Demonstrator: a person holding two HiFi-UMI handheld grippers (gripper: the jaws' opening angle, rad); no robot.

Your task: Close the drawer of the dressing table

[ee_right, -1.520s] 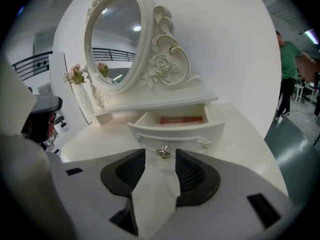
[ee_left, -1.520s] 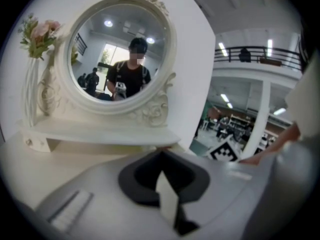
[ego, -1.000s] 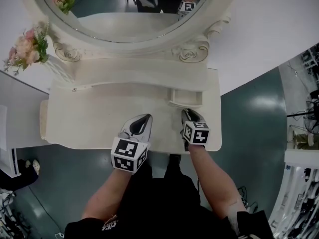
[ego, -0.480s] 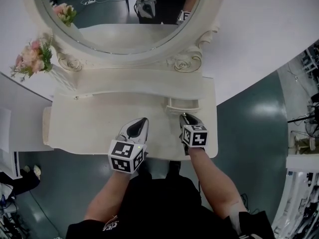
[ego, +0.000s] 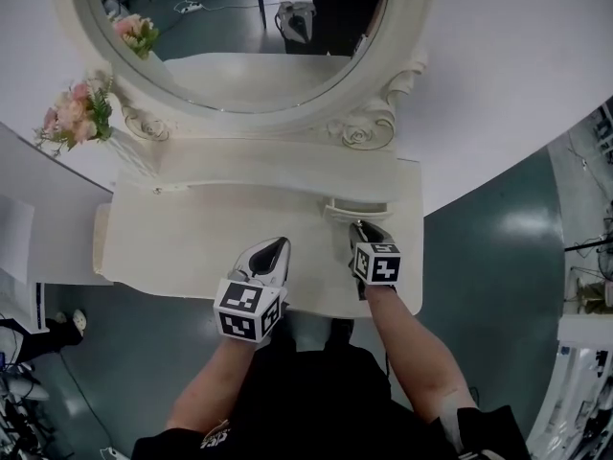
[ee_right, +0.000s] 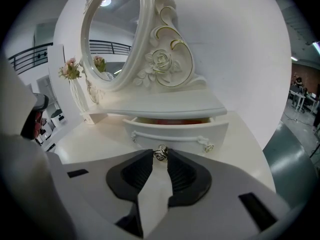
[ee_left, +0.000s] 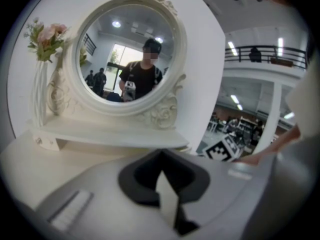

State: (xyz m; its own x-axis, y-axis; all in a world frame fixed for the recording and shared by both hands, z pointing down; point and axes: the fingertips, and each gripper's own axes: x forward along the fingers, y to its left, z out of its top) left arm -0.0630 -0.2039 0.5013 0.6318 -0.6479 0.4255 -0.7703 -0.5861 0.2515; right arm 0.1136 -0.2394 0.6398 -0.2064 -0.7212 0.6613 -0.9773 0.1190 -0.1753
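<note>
The small white drawer (ego: 356, 208) sits under the shelf at the right of the cream dressing table (ego: 182, 242). It stands a little way out, and something reddish shows inside it in the right gripper view. The drawer front (ee_right: 190, 133) carries a metal rose knob (ee_right: 160, 153). My right gripper (ee_right: 160, 155) is shut on that knob, fingertips either side of it; from the head view it (ego: 360, 227) touches the drawer's front. My left gripper (ego: 280, 245) hovers over the tabletop left of the drawer, jaws together and holding nothing (ee_left: 161, 154).
A large oval mirror (ego: 239, 27) with carved roses rises behind the shelf. A vase of pink flowers (ego: 79, 113) stands at the table's back left. The table's right edge (ego: 420, 257) drops to a dark floor. A white wall lies behind.
The drawer stands less far out from under the shelf than before. My right gripper has gone with the knob toward the mirror. The left gripper has barely shifted.
</note>
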